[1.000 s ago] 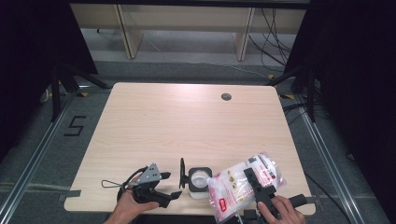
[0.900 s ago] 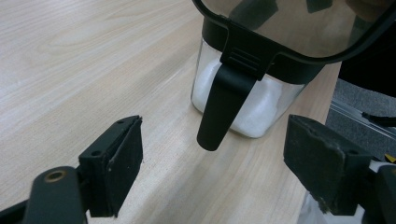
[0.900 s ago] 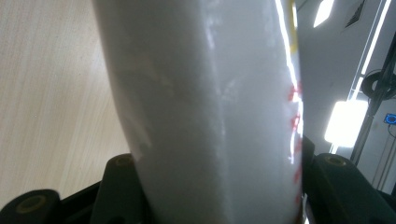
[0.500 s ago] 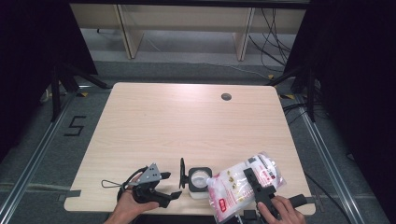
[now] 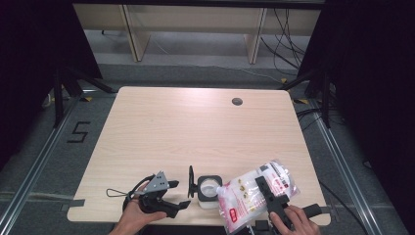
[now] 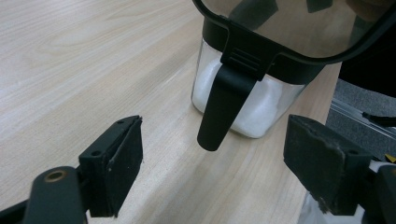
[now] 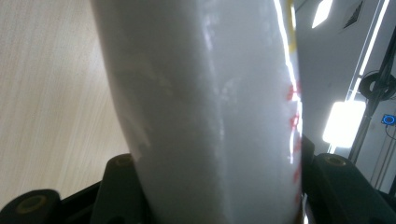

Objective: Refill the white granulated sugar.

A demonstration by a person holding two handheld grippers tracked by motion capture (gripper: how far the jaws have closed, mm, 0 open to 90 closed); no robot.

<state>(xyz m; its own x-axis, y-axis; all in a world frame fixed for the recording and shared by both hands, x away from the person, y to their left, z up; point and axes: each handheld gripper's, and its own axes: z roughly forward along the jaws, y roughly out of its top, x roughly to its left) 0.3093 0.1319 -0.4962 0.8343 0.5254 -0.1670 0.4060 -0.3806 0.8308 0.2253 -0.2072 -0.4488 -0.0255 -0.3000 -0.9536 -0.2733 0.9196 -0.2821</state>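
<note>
A: High view, item one?
B: Jar (image 5: pixel 209 188), clear glass with a black collar, white grains inside, standing at the near edge of the tabletop (image 5: pixel 195 132). Its lid (image 5: pixel 191 181) is swung up on edge, on the jar's left.

A: Item two?
B: Bag (image 5: pixel 255 194), clear plastic with red print, full of white grains, tilted, its lower end just right of the jar. The right gripper (image 5: pixel 270 196) clamps it across the middle.

A: Item three?
B: Left gripper (image 5: pixel 180 196), left of the jar, jaws pointing at it, resting low by the tabletop edge in the left hand (image 5: pixel 139 215).

A: Left gripper view?
B: The jar (image 6: pixel 252 105) stands ahead between two jaws set wide apart, nothing in them. A black latch (image 6: pixel 219 114) hangs down the jar's front from the lid rim; neither jaw touches the jar.

A: Right gripper view?
B: The bag (image 7: pixel 205 112) rises between both jaws, pressed on each side. Tabletop (image 7: pixel 51 84) lies to the bag's left.
</note>
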